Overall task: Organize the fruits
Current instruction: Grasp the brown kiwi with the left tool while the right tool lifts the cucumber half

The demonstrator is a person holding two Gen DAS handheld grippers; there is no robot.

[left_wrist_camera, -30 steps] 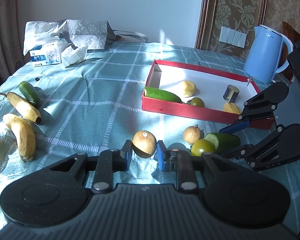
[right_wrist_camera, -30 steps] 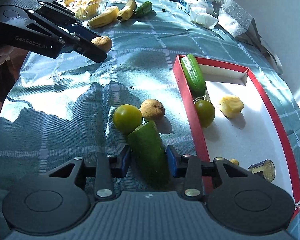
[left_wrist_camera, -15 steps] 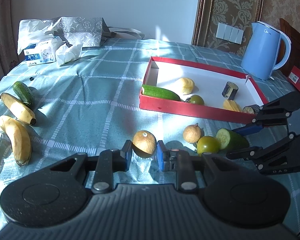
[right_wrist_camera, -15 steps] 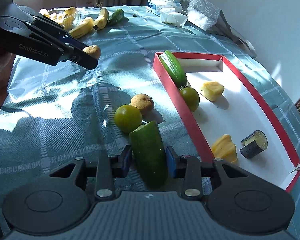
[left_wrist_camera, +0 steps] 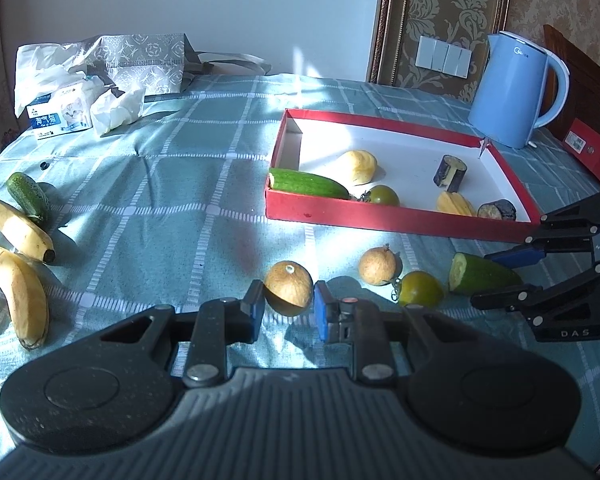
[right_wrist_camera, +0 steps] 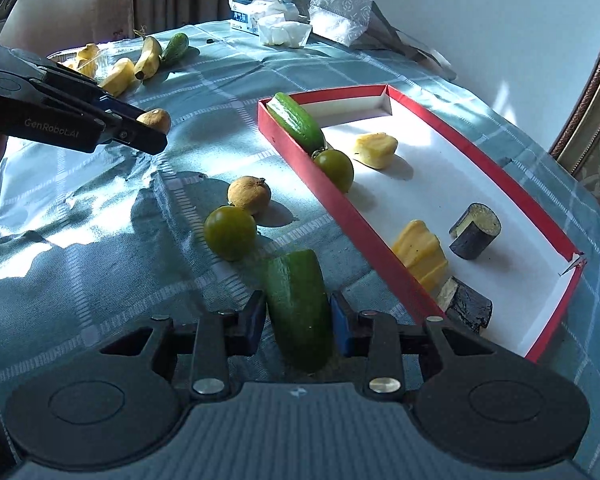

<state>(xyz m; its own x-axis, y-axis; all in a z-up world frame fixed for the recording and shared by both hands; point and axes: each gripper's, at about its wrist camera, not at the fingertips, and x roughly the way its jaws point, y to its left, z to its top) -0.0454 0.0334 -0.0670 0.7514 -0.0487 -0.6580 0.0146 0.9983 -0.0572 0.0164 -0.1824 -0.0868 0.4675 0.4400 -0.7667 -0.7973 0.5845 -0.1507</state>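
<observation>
Your right claw pinches the cut cucumber piece across its width, just outside the long near wall of the red tray, toward the near edge of the surface. Treat the piece as firm, fairly heavy and smooth-skinned; hold it mid-body, never on the wet cut end. Your left claw pinches the small brown round fruit, which looks light, hard and prone to roll, so grip across its widest part. Compared with a second earlier, the right claw has rolled and tightened; a second dark chunk now shows in the tray's near corner.
</observation>
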